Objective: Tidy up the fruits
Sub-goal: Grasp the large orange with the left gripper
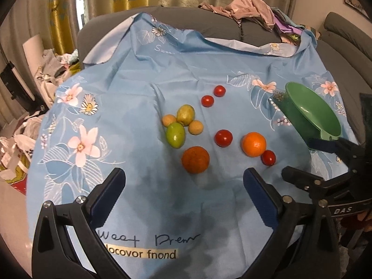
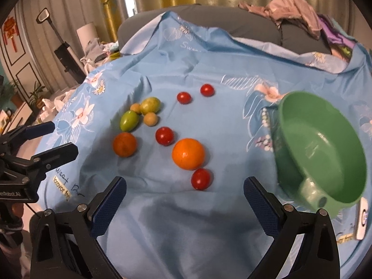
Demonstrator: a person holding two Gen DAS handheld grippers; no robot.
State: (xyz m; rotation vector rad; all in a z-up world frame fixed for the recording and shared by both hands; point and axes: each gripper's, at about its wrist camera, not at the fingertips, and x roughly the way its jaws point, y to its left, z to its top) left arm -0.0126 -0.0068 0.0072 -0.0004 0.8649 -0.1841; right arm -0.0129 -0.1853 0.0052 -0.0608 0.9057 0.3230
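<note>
Fruits lie loose on a blue flowered cloth (image 1: 130, 88). Two oranges sit near the front: a dull one (image 1: 195, 159) (image 2: 124, 147) and a bright one (image 1: 254, 144) (image 2: 188, 154). Several red cherry tomatoes (image 1: 223, 138) (image 2: 164, 135) are scattered around them. Two green fruits (image 1: 175, 134) (image 2: 129, 121) and two small yellow ones (image 1: 195, 127) (image 2: 150, 119) cluster at the left. A green bowl (image 1: 311, 111) (image 2: 320, 148) stands tilted at the right. My left gripper (image 1: 184, 186) is open and empty, just short of the dull orange. My right gripper (image 2: 184, 193) is open and empty, near a tomato (image 2: 201, 179).
The cloth covers a grey sofa (image 1: 186, 18) with a pile of clothes (image 1: 251, 9) at the back right. A white remote-like object (image 2: 361, 218) lies at the cloth's right front edge. Bags and clutter (image 1: 21, 144) lie on the floor to the left.
</note>
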